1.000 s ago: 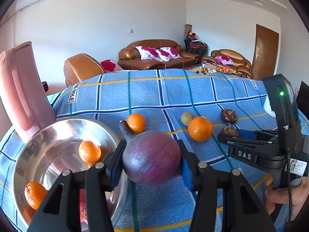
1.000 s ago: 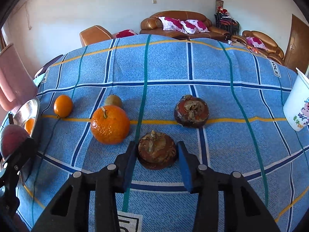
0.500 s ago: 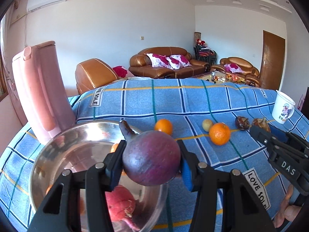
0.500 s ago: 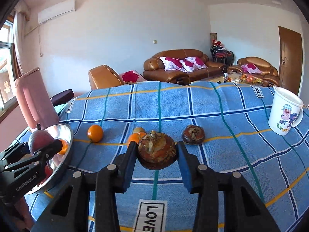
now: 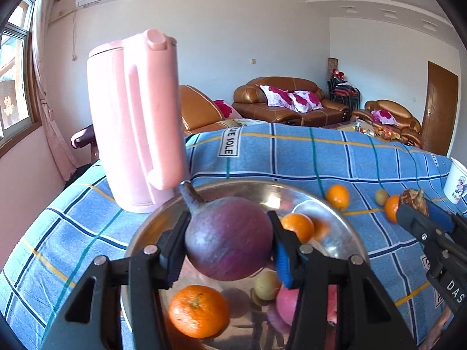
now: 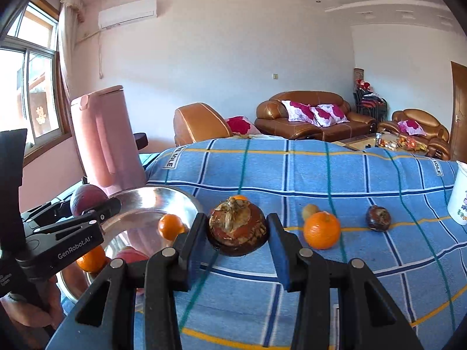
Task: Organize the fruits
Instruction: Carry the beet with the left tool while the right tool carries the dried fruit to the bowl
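Observation:
My left gripper point(image 5: 229, 246) is shut on a round purple fruit point(image 5: 230, 237) with a stem, held over the steel bowl point(image 5: 344, 227). In the bowl lie oranges point(image 5: 198, 310), a small yellow-green fruit point(image 5: 267, 285) and a red fruit point(image 5: 287, 304). My right gripper point(image 6: 238, 240) is shut on a brown mangosteen point(image 6: 238, 230), held above the blue checked cloth just right of the bowl point(image 6: 140, 204). On the cloth stay an orange point(image 6: 321, 230), a small green fruit point(image 6: 310, 210), another mangosteen point(image 6: 378, 218) and a small orange point(image 5: 337, 197).
A tall pink jug point(image 5: 137, 145) stands right behind the bowl on its left. A white printed mug point(image 6: 461, 195) stands at the cloth's right edge. Brown leather sofas point(image 6: 315, 116) stand beyond the table. A hand point(image 6: 26, 312) holds the left gripper at lower left.
Both grippers have swung left with their fruits. The purple fruit now hangs over the bowl, and the mangosteen has been lifted off the cloth and carried towards the bowl's rim.

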Demonstrator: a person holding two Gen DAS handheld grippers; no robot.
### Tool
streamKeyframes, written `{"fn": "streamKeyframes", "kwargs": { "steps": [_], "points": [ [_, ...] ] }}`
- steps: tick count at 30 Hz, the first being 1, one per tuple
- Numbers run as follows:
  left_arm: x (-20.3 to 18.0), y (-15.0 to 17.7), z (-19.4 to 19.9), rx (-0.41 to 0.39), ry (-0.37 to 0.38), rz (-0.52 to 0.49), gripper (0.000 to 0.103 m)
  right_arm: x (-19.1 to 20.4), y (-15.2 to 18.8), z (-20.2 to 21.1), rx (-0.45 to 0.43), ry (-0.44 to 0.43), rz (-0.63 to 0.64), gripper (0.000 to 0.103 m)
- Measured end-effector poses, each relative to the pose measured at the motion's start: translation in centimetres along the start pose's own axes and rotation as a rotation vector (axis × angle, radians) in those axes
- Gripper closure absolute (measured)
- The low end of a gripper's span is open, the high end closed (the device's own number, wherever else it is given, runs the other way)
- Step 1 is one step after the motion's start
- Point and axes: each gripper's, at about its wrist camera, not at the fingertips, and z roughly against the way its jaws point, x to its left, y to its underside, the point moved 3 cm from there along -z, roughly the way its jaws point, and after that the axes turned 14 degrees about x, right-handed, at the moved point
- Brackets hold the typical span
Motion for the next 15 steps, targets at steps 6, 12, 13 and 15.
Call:
{"fn": "streamKeyframes", "kwargs": {
  "steps": [6, 12, 13, 15],
  "points": [
    [2.1, 0.0, -0.3, -0.001, -0.023, 0.020, 0.051, 3.5, -0.8, -2.4, 0.028, -0.038, 0.023, 0.059],
    [2.5, -0.2, -1.3, 0.027, -0.053, 0.013, 0.051, 5.0, -0.8, -4.1, 0.083, -0.039, 0.022, 0.059],
    [2.3, -0.2, -1.6, 0.035, -0.056, 0.010, 0.051, 5.0, -0.9, -4.4, 0.097, -0.043, 0.016, 0.059],
    [2.0, -0.2, -2.0, 0.054, -0.068, 0.000, 0.051, 5.0, -1.0, -5.0, 0.126, -0.051, 0.004, 0.059]
  ]
}}
